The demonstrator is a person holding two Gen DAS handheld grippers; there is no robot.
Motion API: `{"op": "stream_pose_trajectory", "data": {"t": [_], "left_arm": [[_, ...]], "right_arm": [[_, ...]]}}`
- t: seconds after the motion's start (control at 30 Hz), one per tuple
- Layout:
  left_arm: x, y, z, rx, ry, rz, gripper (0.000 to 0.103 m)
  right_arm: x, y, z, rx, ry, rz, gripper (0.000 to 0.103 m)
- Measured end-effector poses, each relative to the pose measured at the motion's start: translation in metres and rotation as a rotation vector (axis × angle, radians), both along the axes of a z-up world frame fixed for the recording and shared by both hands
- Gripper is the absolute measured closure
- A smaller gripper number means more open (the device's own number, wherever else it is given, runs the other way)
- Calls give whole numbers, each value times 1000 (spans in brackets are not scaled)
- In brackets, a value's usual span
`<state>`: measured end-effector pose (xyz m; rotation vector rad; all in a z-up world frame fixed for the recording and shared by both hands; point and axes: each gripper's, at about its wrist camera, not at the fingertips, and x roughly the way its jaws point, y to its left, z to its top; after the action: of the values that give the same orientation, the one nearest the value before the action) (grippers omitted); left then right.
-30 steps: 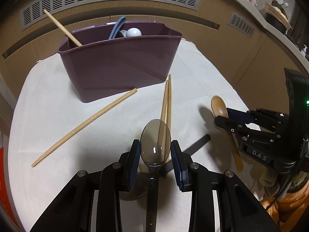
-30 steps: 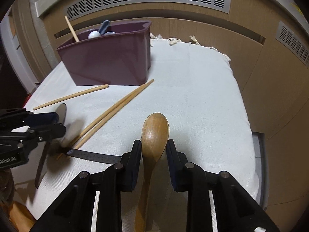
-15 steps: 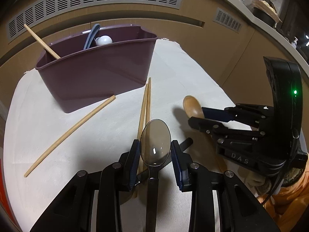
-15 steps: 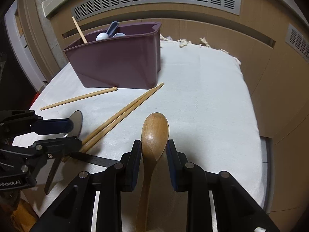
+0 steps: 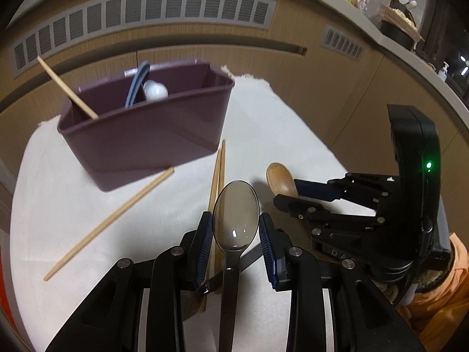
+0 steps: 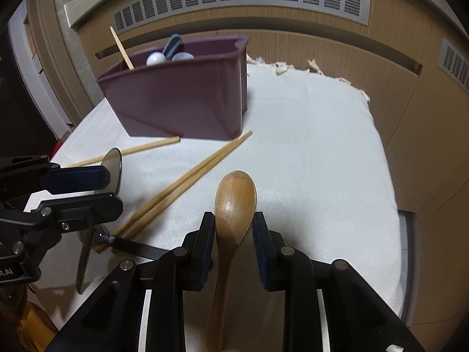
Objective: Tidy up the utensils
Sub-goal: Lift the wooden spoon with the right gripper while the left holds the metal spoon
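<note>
Since the earlier frame the left gripper (image 5: pixel 236 231) has risen, jaws clamped on the metal spoon (image 5: pixel 236 220), and the purple caddy (image 5: pixel 152 135) sits lower in its view; the right gripper (image 6: pixel 233 234) has hardly moved, jaws clamped on the wooden spoon (image 6: pixel 234 202); the chopstick pair (image 6: pixel 187 184) and single chopstick (image 5: pixel 111 223) lie on the white cloth (image 6: pixel 307 152) (bare toward its right edge), below the caddy in the frame.
</note>
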<state>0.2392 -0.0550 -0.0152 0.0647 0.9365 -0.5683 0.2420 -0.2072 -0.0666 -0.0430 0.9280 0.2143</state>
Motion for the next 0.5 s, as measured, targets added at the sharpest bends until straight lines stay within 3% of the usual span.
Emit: {"op": "stream_pose_trajectory", "data": {"t": [0.37, 0.5], "left_arm": [[-9, 5, 19, -54, -26, 25, 70], [-15, 7, 34, -50, -72, 35, 70]], "right_arm": [[-7, 5, 24, 11, -49, 7, 79], [-17, 5, 38, -3, -77, 6, 79]]}}
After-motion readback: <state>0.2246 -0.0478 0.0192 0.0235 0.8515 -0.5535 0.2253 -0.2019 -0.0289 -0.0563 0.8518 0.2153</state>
